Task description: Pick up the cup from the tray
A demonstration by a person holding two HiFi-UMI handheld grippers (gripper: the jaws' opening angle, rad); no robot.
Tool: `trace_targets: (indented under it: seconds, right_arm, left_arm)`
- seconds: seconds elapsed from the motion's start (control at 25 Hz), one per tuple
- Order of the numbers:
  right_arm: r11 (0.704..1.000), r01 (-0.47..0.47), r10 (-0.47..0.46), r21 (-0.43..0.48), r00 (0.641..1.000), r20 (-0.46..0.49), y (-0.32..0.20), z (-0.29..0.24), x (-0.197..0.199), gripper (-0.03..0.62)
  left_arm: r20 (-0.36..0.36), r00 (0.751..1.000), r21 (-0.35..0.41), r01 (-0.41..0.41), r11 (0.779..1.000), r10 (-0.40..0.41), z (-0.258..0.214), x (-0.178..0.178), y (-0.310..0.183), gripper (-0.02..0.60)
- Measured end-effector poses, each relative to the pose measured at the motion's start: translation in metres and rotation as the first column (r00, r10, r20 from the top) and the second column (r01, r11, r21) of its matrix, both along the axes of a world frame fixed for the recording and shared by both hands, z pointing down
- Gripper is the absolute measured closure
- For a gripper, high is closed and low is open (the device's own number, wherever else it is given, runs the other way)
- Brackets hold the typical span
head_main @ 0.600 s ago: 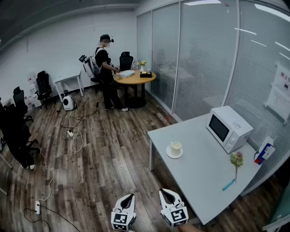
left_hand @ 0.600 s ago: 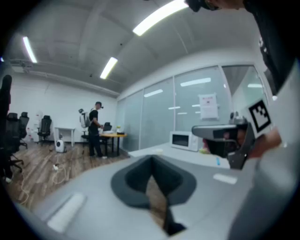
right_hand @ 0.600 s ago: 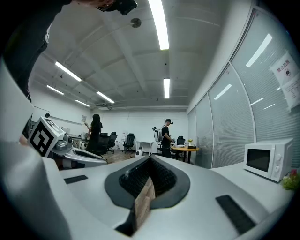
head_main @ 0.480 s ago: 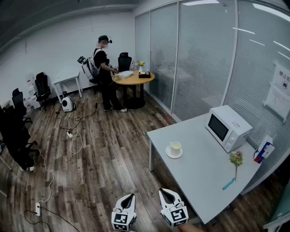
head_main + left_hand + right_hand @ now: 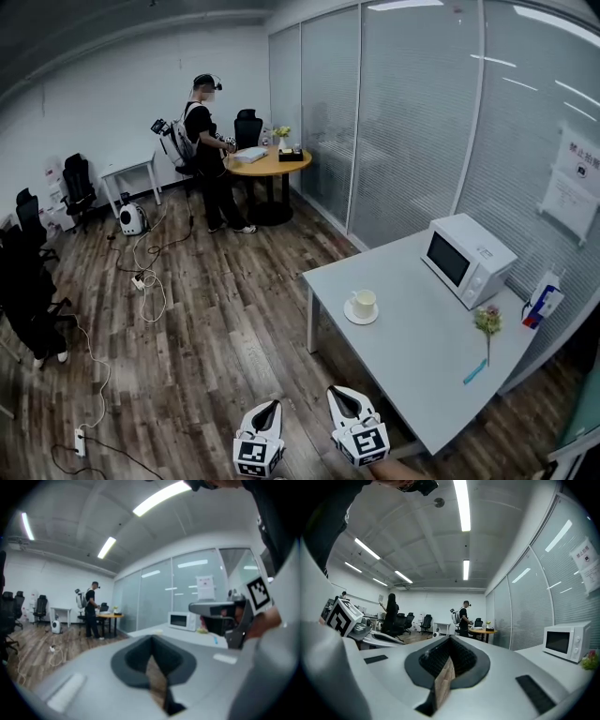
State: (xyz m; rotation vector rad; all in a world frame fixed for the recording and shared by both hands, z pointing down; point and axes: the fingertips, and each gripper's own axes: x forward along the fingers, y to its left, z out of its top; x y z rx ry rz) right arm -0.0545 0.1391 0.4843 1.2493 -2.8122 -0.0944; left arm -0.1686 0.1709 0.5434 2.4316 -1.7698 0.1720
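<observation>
A cream cup (image 5: 364, 302) stands on a white saucer (image 5: 349, 317) near the left end of the grey table (image 5: 422, 366). The saucer is the only tray-like thing under it. Both grippers hang low at the bottom of the head view, over the wooden floor and short of the table's near corner. My left gripper (image 5: 272, 406) is shut with nothing in it, its jaws meeting in the left gripper view (image 5: 151, 645). My right gripper (image 5: 335, 393) is likewise shut and holds nothing (image 5: 450, 643). The cup lies well ahead of both.
A white microwave (image 5: 469, 261) sits at the table's far side, with a flower (image 5: 487, 323), a blue pen (image 5: 473, 375) and a carton (image 5: 541, 305) to the right. A person (image 5: 208, 150) stands at a round table (image 5: 270, 164) far back. Cables (image 5: 150, 281) and office chairs (image 5: 33, 281) lie left.
The head view has shifted slightly, so the room's contents sit a little further left in the frame. Both grippers stay where they were, shut.
</observation>
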Motion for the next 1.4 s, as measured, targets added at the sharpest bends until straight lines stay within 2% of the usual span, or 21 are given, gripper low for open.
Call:
trace_targets:
  seconds: [0.28, 0.48, 0.68, 0.88, 1.4]
  right_arm:
    - [1.000, -0.009, 0.009, -0.003, 0.995, 0.104, 0.012, -0.007, -0.025, 0.589]
    - [0.999, -0.045, 0.047, -0.020, 0.995, 0.088, 0.016, -0.003, -0.032, 0.589]
    - [0.998, -0.033, 0.037, -0.052, 0.996, 0.087, 0.004, 0.010, -0.035, 0.589]
    - [0.999, -0.009, 0.012, -0.037, 0.995, 0.101, -0.030, 0.004, -0.035, 0.589]
    - [1.000, 0.004, -0.004, -0.005, 0.993, 0.118, -0.152, -0.013, 0.004, 0.589]
  left_arm:
    - [0.001, 0.998, 0.011, -0.057, 0.998, 0.057, 0.001, -0.021, 0.007, 0.577]
    - [0.005, 0.996, 0.013, -0.093, 0.996, 0.093, 0.001, -0.031, 0.005, 0.577]
    - [0.004, 0.993, -0.002, -0.118, 0.993, 0.118, 0.007, -0.025, -0.011, 0.577]
    - [0.014, 0.993, 0.003, -0.113, 0.994, 0.113, 0.004, -0.020, -0.046, 0.577]
    - [0.060, 0.993, 0.039, -0.103, 0.994, 0.100, -0.014, 0.010, -0.164, 0.577]
